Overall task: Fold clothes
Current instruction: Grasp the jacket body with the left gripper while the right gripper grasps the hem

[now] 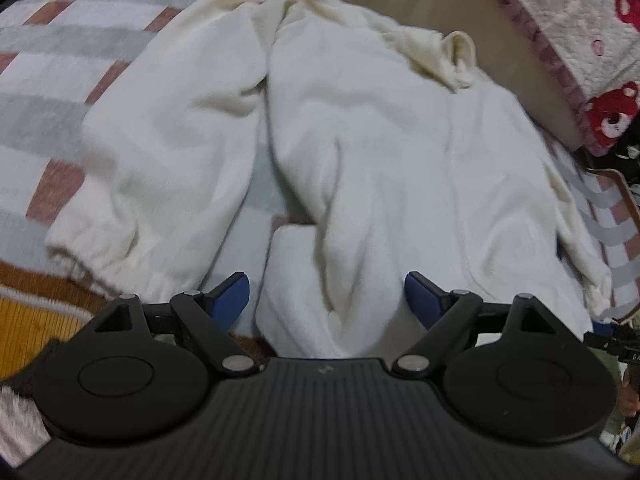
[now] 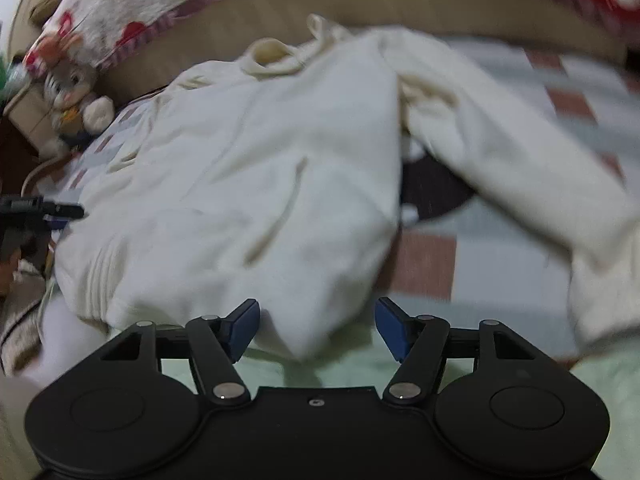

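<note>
Both tongs gape wide, holding nothing: the left gripper (image 1: pixel 326 298) straddles a bunched hem fold of the one cream sweatshirt (image 1: pixel 360 140), the right gripper (image 2: pixel 318 326) straddles its hem corner, contact unclear. One checked blanket (image 1: pixel 52 80) lies beneath the garment. At eleven o'clock in the right view sits one plush toy (image 2: pixel 72 92) below a floral pillow (image 2: pixel 132 4). Fleecy and rumpled, the sweatshirt lies half folded, one sleeve (image 2: pixel 520 152) trailing toward three o'clock.

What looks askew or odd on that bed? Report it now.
The cream sweatshirt lies rumpled rather than flat: its collar is bunched and one sleeve sprawls sideways over the checked blanket. Both grippers' jaws stand open. Nothing appears spilled or damaged.
</note>
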Demonstrator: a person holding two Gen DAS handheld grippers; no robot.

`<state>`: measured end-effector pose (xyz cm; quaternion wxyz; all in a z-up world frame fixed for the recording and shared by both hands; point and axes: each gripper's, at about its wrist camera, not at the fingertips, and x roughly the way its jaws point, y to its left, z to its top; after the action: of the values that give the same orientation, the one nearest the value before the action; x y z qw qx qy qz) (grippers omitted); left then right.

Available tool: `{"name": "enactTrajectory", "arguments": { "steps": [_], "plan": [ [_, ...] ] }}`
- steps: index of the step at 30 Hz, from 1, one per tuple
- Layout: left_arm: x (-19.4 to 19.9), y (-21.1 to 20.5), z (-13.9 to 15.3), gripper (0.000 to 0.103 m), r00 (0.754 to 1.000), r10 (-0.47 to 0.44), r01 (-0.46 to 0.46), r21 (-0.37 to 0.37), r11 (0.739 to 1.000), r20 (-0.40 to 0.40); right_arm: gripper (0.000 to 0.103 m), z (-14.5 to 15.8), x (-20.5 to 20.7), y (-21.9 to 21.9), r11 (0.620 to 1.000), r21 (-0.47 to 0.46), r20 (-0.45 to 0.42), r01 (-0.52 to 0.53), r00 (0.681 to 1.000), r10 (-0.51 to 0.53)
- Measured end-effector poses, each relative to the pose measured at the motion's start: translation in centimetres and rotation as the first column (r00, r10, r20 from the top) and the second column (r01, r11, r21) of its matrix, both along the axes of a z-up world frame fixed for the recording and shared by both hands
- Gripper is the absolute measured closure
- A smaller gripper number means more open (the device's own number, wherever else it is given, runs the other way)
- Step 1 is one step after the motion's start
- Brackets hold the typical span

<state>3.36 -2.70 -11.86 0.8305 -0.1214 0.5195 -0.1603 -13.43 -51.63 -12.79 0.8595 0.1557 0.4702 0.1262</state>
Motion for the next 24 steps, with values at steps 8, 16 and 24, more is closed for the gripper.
{"name": "enactTrajectory", "arguments": {
  "steps": [8,16,24],
  "plan": [
    [2.1,-3.4,-2.8,0.013,0.993,-0.076,0.083,0.077,0.994,-0.085,0.069,-2.1,0.5,1.6,0.991,0.125,0.111,-0.052,0.993,0.038],
    [4.3,-6.1,0.2,0.072,0.989,-0.146,0.143,0.066,0.988,0.036,0.086,5.4,4.5,1.2,0.990,0.122,0.281,-0.068,0.959,0.031],
    [7.8,-6.1,1.9,0.059,0.984,-0.052,0.061,-0.048,0.997,0.169,0.087,3.6,16.7,-0.3,0.972,-0.055,0.048,0.227,0.973,-0.224]
  ]
}}
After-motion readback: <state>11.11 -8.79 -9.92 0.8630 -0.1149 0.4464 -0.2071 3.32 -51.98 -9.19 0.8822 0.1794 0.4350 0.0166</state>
